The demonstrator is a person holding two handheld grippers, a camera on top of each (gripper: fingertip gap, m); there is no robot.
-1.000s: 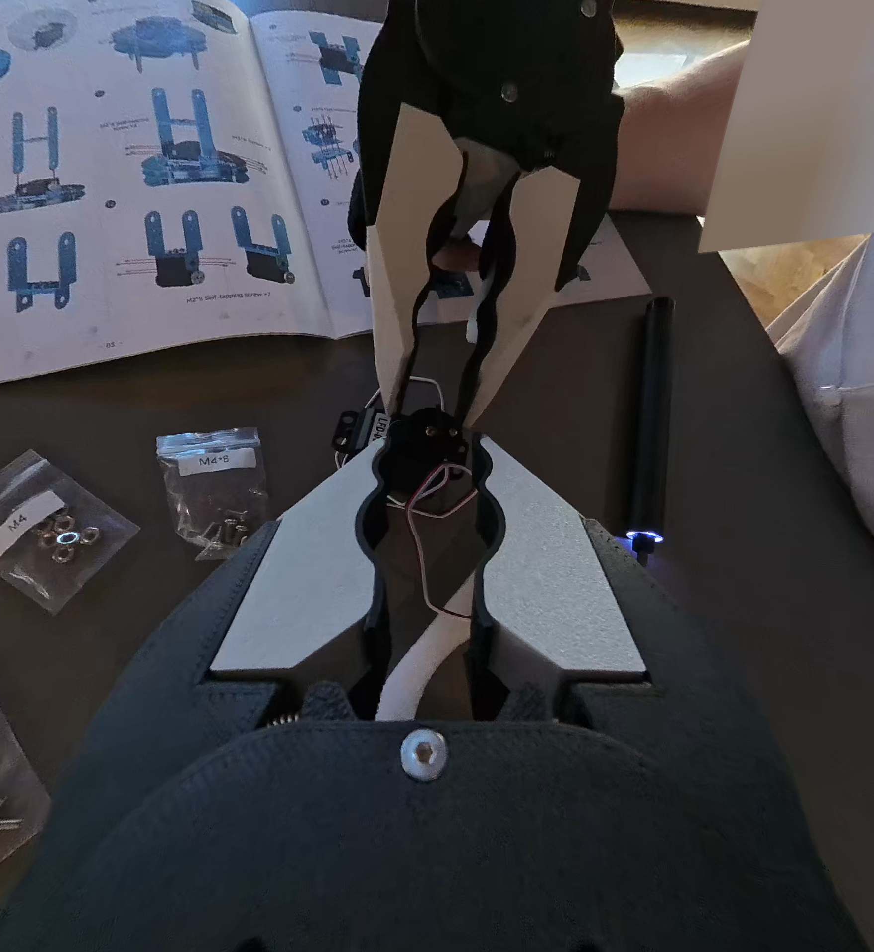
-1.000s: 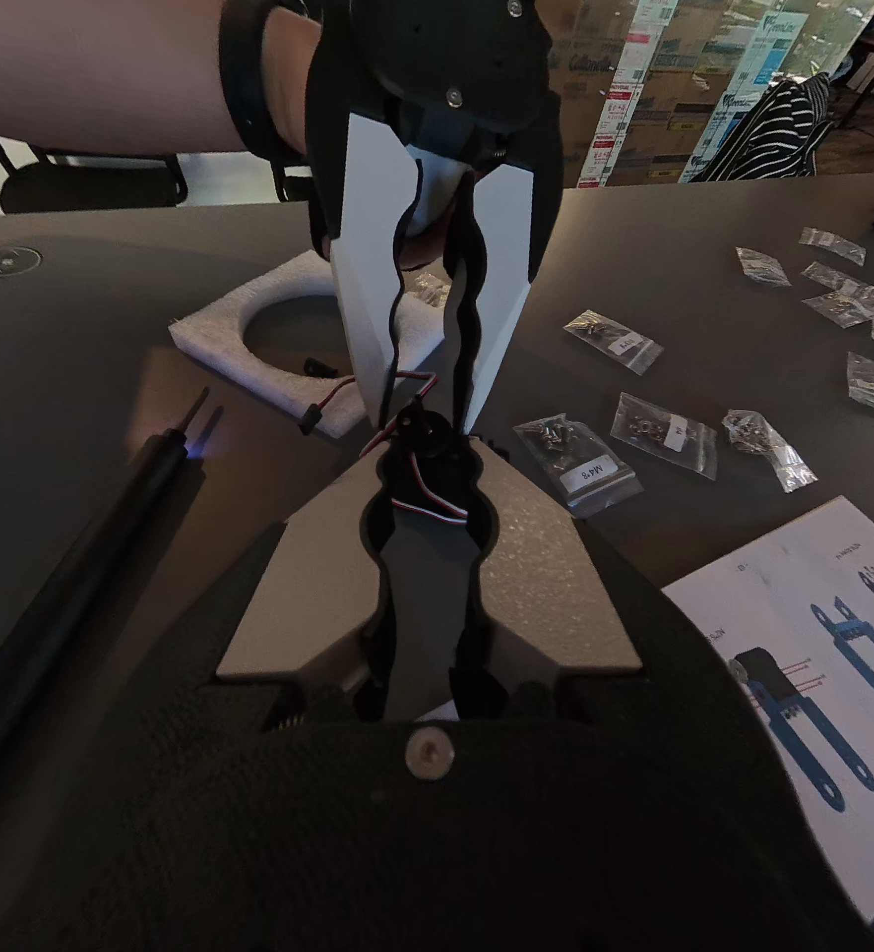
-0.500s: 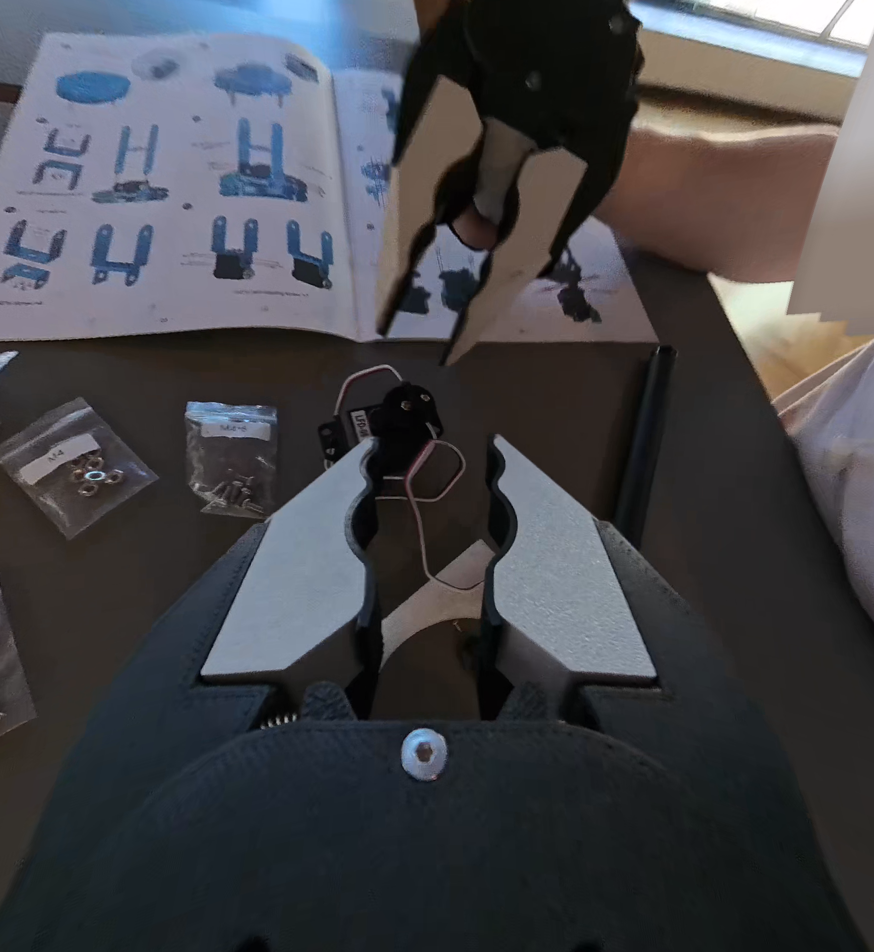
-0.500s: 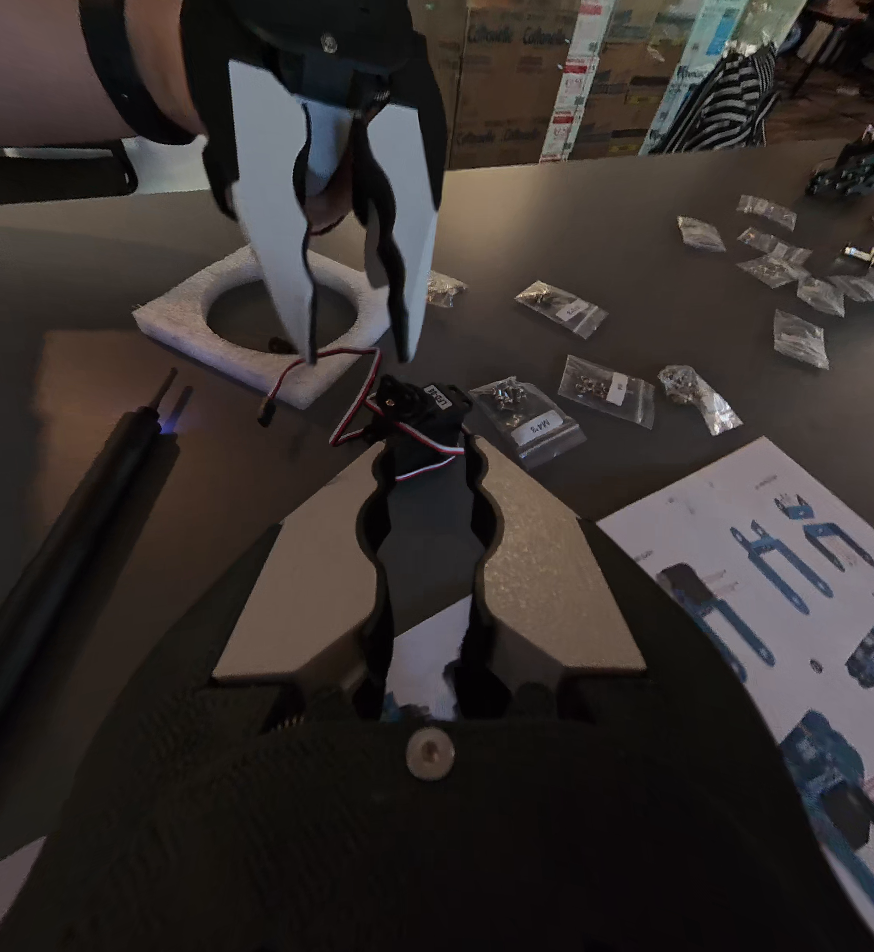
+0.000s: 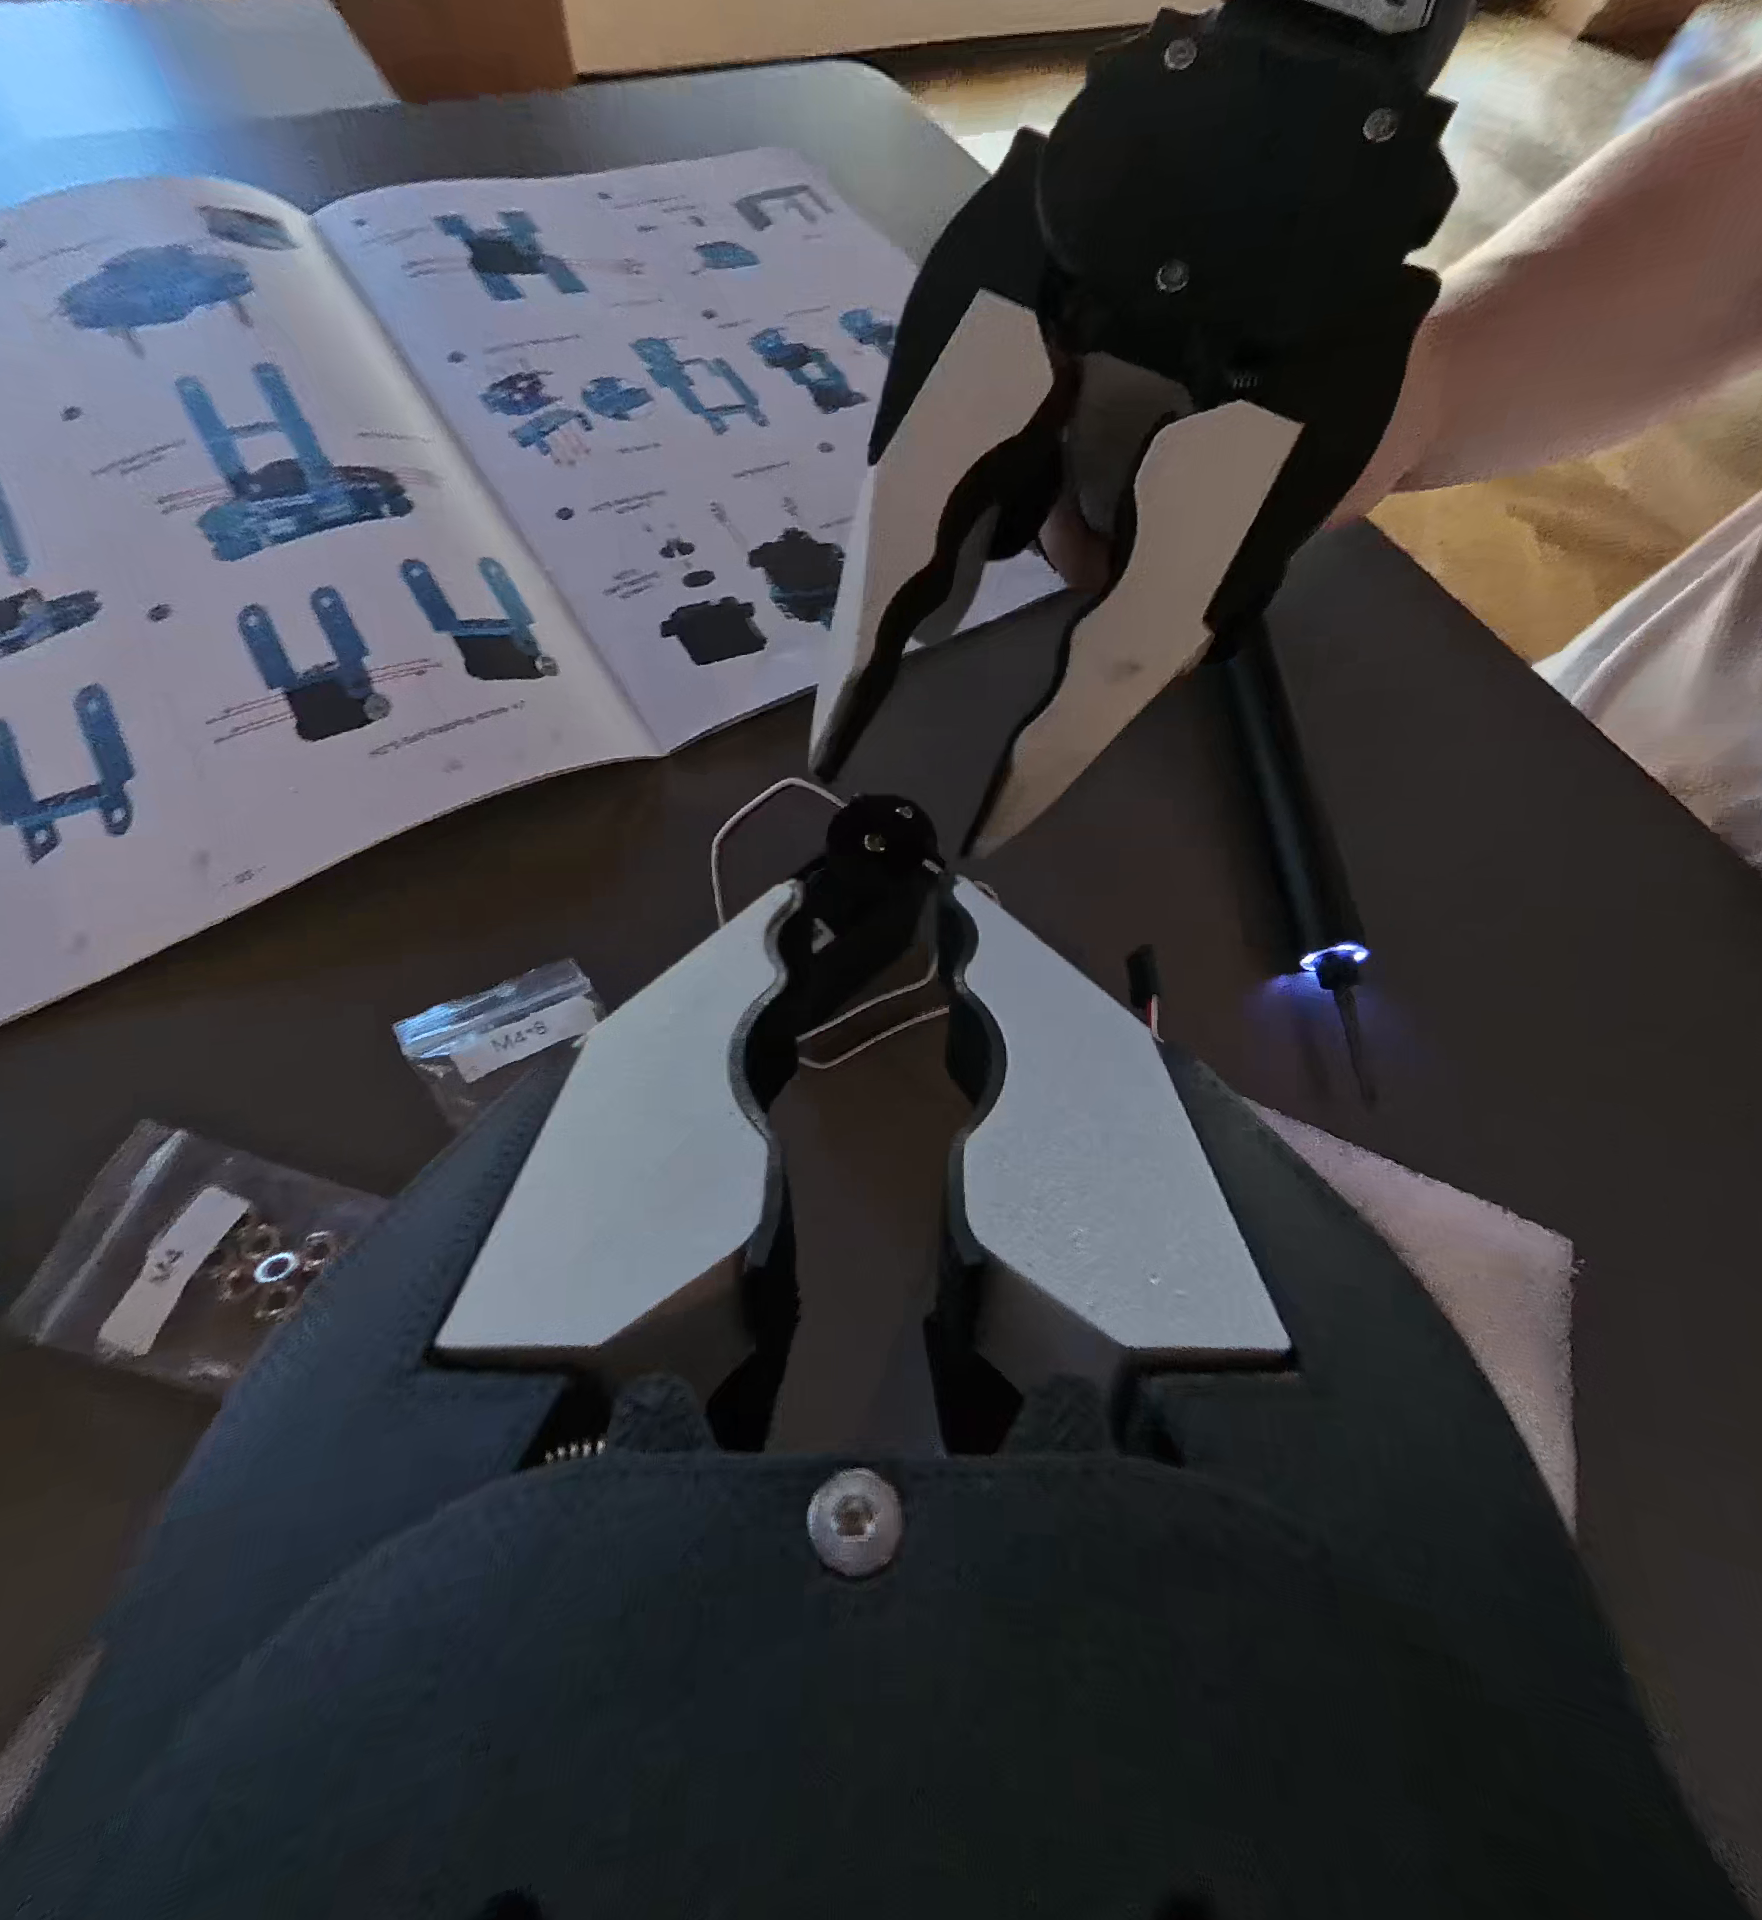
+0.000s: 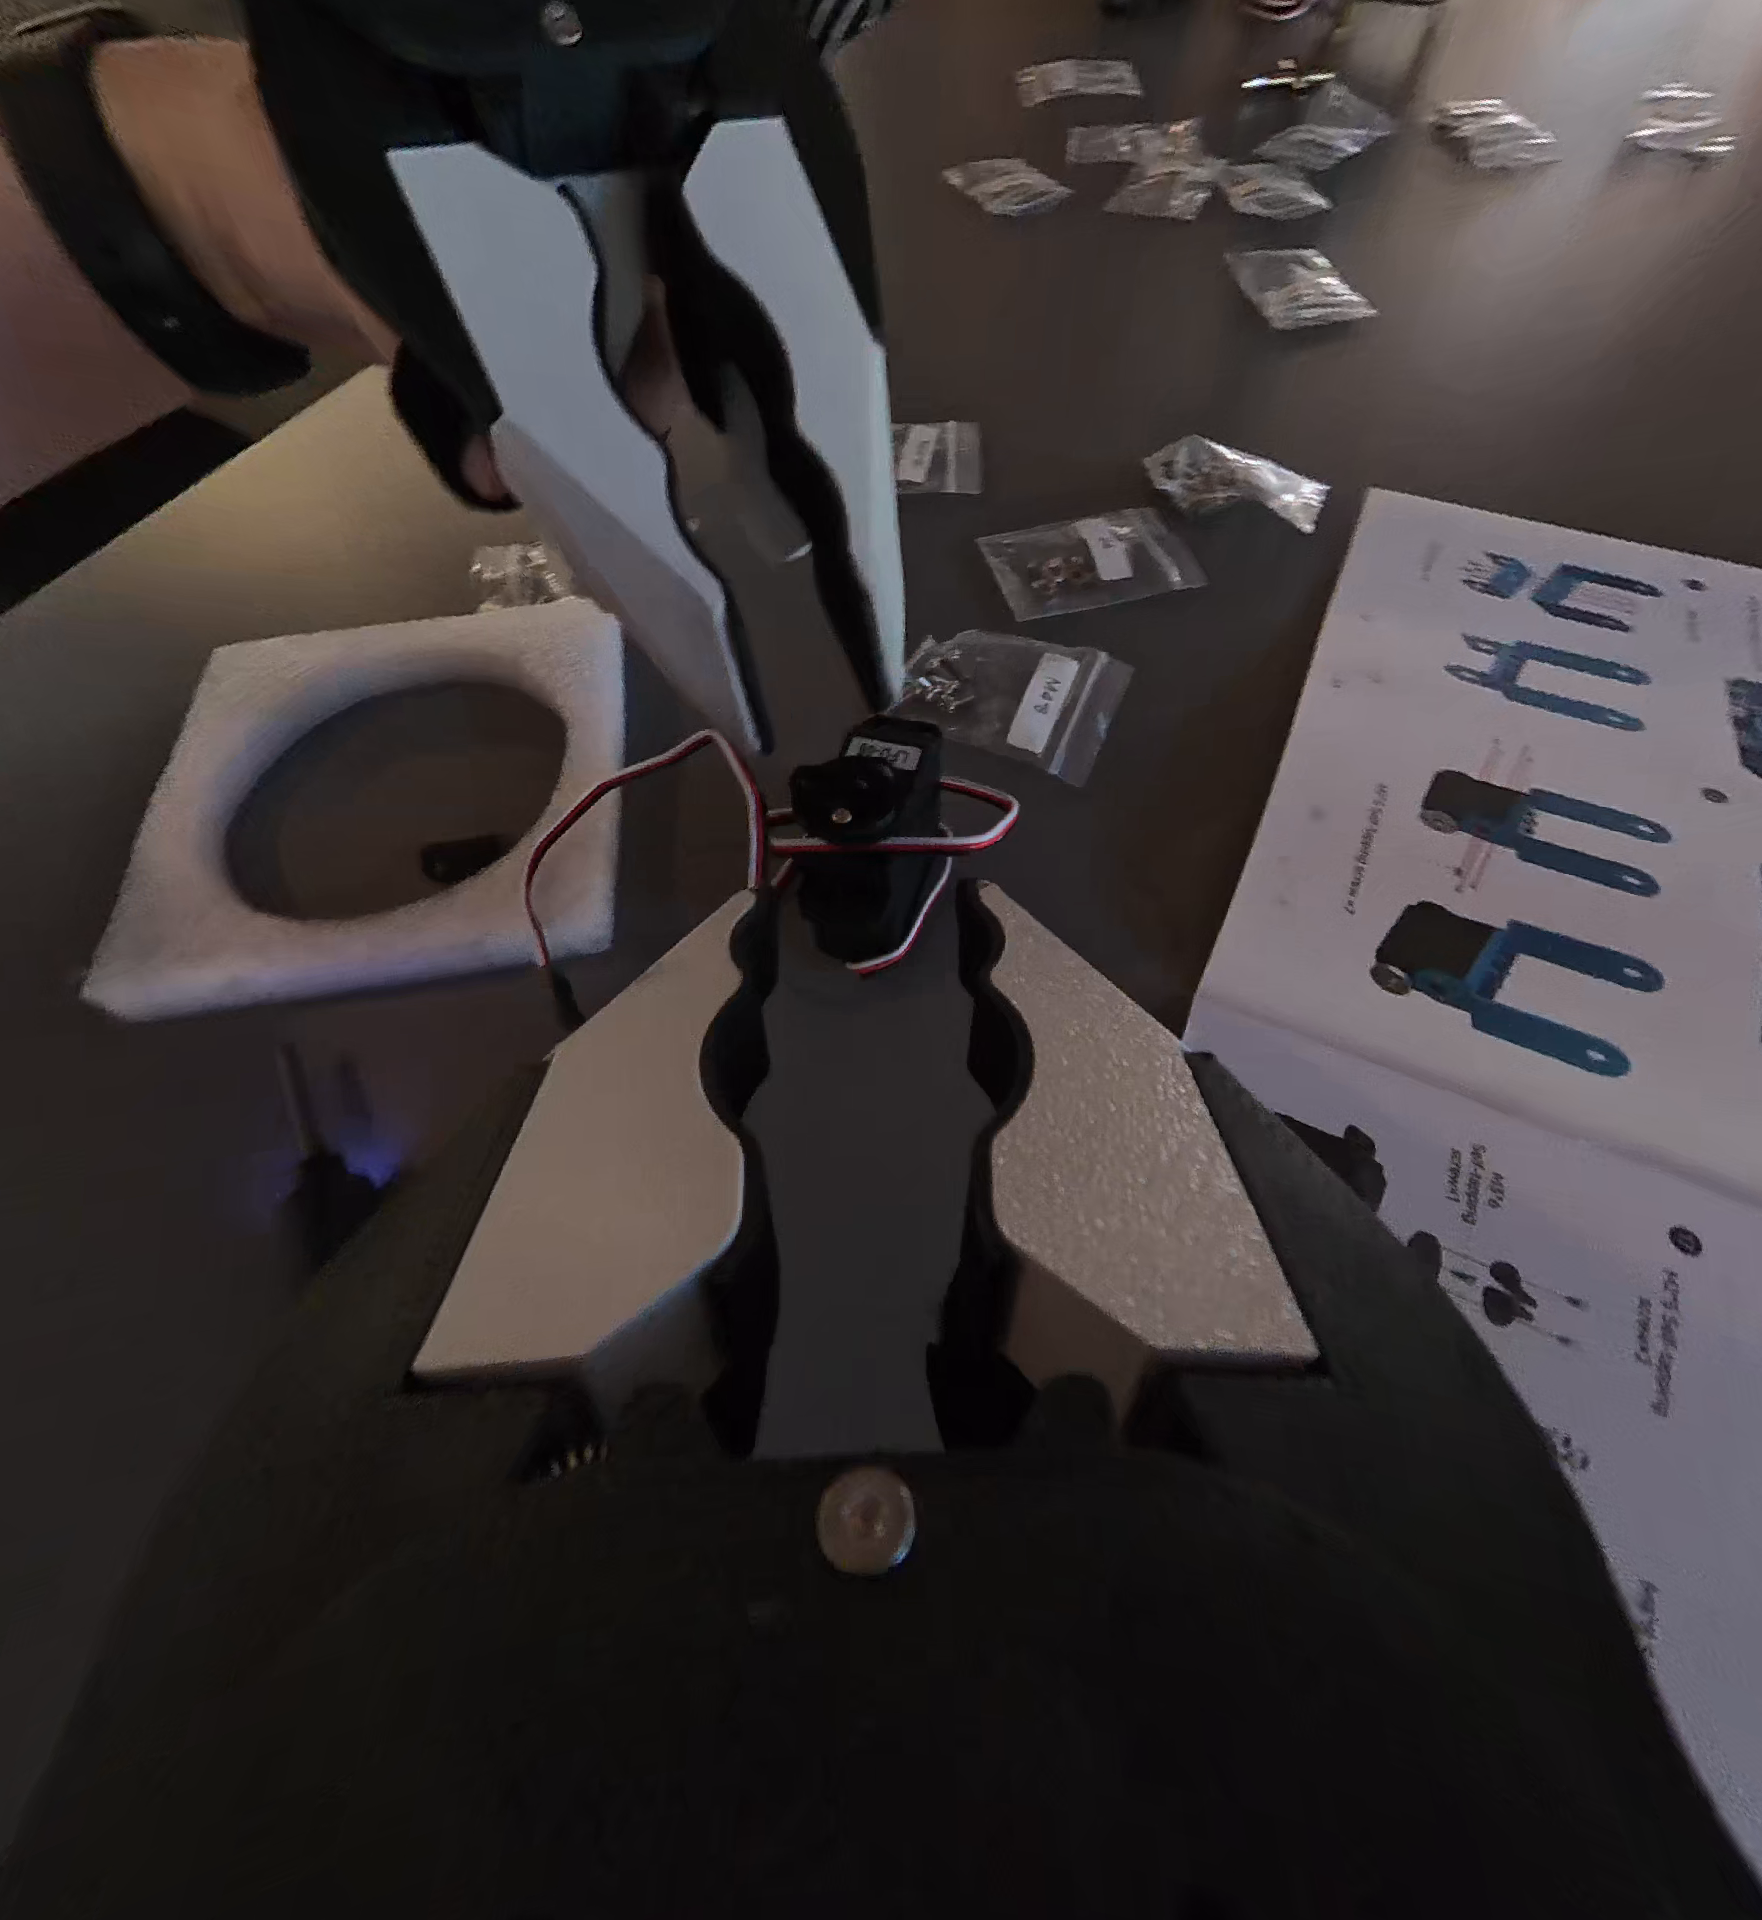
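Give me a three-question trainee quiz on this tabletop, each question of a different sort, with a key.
1. True or false: the white foam square with a round cutout lies on the open paper booklet.
2. What lies at the fingertips of both the left gripper and the right gripper? A) small black servo with red-and-white wire B) red mug C) yellow sponge
3. Fill in: the booklet's drawings are mostly ____.
Key: 1 false, it lies on the dark table; 2 A; 3 blue.
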